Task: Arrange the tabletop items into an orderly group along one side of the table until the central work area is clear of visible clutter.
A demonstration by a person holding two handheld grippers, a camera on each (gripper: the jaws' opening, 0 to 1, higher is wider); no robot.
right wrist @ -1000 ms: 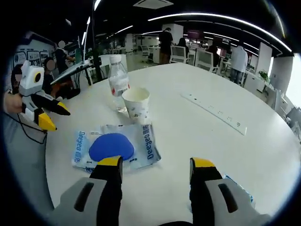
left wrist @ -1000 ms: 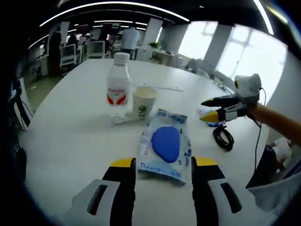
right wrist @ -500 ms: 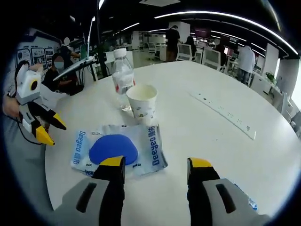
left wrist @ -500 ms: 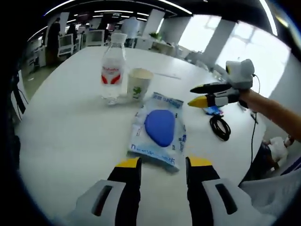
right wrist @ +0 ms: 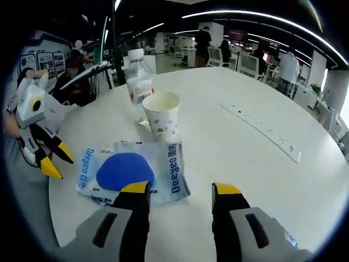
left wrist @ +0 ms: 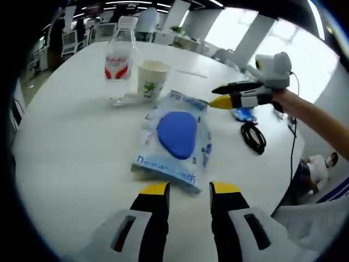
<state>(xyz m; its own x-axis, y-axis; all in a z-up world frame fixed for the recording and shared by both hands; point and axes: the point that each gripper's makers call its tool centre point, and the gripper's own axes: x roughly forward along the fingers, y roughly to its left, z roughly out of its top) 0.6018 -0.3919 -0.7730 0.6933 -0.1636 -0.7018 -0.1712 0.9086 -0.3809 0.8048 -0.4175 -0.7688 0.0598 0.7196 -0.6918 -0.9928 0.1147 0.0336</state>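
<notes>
From my left claw [left wrist: 188, 190] I see both yellow-tipped jaws standing narrowly apart with nothing between them, just short of the near edge of the clear packet [left wrist: 174, 139] with the blue pad inside. The packet lies flat on the white counter [left wrist: 65, 147]. Beyond it stands the paper cup [left wrist: 151, 79], upright, and just beside that the water bottle [left wrist: 119, 63], also upright. Off to the right, a black coiled cable [left wrist: 252, 136] lies near the counter's edge, with a small blue item [left wrist: 242, 113] just past it.

My right claw [right wrist: 178, 190] is likewise parted and holds nothing, hovering over bare counter beside the packet's corner. In the left gripper view it reaches in from the right above the far end of the packet. Farther across the counter lies a long white strip [right wrist: 262, 132]. People stand among desks in the office behind.
</notes>
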